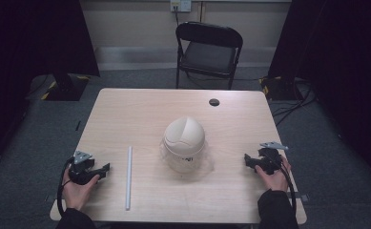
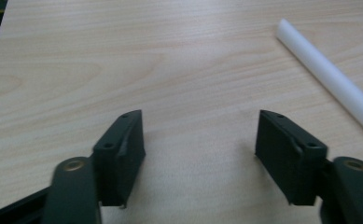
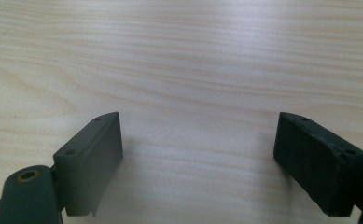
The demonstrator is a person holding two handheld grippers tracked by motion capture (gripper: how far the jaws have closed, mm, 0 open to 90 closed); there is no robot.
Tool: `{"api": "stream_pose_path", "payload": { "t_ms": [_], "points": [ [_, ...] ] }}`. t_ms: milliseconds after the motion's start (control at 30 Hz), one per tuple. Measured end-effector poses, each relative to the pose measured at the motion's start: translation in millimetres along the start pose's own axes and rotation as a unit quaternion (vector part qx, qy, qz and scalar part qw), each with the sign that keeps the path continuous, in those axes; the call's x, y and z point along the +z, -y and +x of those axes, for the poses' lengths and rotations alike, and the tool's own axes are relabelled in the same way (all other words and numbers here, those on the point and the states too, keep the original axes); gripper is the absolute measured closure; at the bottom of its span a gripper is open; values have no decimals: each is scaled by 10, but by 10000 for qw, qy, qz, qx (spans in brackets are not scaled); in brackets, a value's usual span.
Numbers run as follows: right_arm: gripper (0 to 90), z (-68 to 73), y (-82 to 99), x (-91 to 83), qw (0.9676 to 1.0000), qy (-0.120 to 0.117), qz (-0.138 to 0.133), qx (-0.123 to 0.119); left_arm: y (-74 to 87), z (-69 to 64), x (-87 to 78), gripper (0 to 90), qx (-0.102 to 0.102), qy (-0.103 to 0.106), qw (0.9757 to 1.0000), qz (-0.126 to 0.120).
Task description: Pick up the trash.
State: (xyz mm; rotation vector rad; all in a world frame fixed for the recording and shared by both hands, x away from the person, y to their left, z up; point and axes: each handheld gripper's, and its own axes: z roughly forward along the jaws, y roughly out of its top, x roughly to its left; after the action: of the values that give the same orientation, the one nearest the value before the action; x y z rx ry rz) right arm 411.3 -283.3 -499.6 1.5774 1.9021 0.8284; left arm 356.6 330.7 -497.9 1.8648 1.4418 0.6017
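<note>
a recording lab or studio: black curtains point(image 1: 28, 43) flank a pale wood counter point(image 1: 126, 109) on grey carpet point(image 1: 326, 143), with a folding chair point(image 1: 208, 47), loose cables point(image 1: 293, 102) and a wall socket point(image 1: 180, 5) behind.

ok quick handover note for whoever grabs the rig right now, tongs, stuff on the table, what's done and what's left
Left tongs: open, holding nothing, low at the table's left front.
Right tongs: open, holding nothing, at the right front.
White tube: flat on the table just right of the left tongs, untouched.
Dome-lidded container: mid-table, cream lid closed over a clear base.
Done: nothing visibly started.
Left: likely all of it; the left tongs are nearest the tube.
</note>
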Motion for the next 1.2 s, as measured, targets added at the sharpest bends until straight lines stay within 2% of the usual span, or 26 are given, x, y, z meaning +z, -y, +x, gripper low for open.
{"api": "stream_pose_path", "payload": {
  "t_ms": [67, 200, 267, 300, 333, 367, 400, 433, 567, 600, 633, 667, 700, 733, 933, 1033, 1067, 1133, 1167, 1200],
  "points": [
    [148, -14, 30, -34, 10000, 13, 10, 11, -3, 4, -16, 352, 13, 6, 10000, -37],
    [148, -14, 54, -60, 10000, 61, 4, 60, -75, 6, -160, 346, 79, 77, 9990, -439],
    [148, -11, 57, -61, 9999, 77, -3, 67, -122, -16, -234, 343, 207, 127, 9971, -727],
    [148, -5, 60, -68, 9999, 101, 10, 97, -154, -35, -281, 352, 182, 212, 9964, -807],
    [148, -5, 60, -68, 9999, 101, 10, 97, -154, -35, -281, 352, 182, 212, 9964, -807],
    [148, -7, 63, -69, 9999, 121, -1, 79, -193, -56, -330, 351, 262, 327, 9942, -986],
    [148, -7, 63, -69, 9999, 121, -1, 79, -193, -56, -330, 350, 262, 327, 9942, -986],
    [148, -4, 64, -70, 9999, 126, -1, 101, -216, -69, -360, 350, 296, 372, 9932, -1060],
    [149, -20, 78, -87, 10000, 46, 4, 43, -281, -105, -440, 366, 247, 685, 9876, -1389],
    [149, -26, 82, -91, 10000, 25, 2, 36, -296, -115, -462, 367, 260, 666, 9869, -1450],
    [149, -40, 88, -97, 10000, -23, -1, -18, -330, -133, -490, 372, 283, 766, 9846, -1545],
    [149, -40, 88, -97, 10000, -23, -1, -18, -330, -133, -490, 372, 283, 766, 9846, -1545],
    [149, -47, 92, -100, 10000, -47, -3, -39, -376, -152, -531, 372, 324, 845, 9819, -1666],
    [149, -47, 92, -100, 10000, -47, -3, -39, -376, -152, -531, 371, 324, 845, 9819, -1666],
    [148, -48, 93, -101, 10000, -56, -2, -49, -518, -249, -590, 365, 462, 1166, 9738, -1899],
    [148, -48, 93, -101, 10000, -55, -2, -52, -601, -341, -604, 349, 593, 1348, 9688, -1993],
    [148, -48, 93, -101, 10000, -53, -3, -50, -620, -359, -612, 347, 661, 1354, 9680, -2008],
    [148, -48, 93, -101, 10000, -53, -2, -50, -669, -429, -618, 344, 691, 1484, 9649, -2051],
    [148, -48, 93, -101, 10000, -53, -3, -50, -711, -489, -619, 341, 757, 1581, 9622, -2086],
    [148, -47, 93, -101, 10000, -52, -4, -46, -743, -534, -620, 340, 801, 1631, 9610, -2086]
  ]
}}
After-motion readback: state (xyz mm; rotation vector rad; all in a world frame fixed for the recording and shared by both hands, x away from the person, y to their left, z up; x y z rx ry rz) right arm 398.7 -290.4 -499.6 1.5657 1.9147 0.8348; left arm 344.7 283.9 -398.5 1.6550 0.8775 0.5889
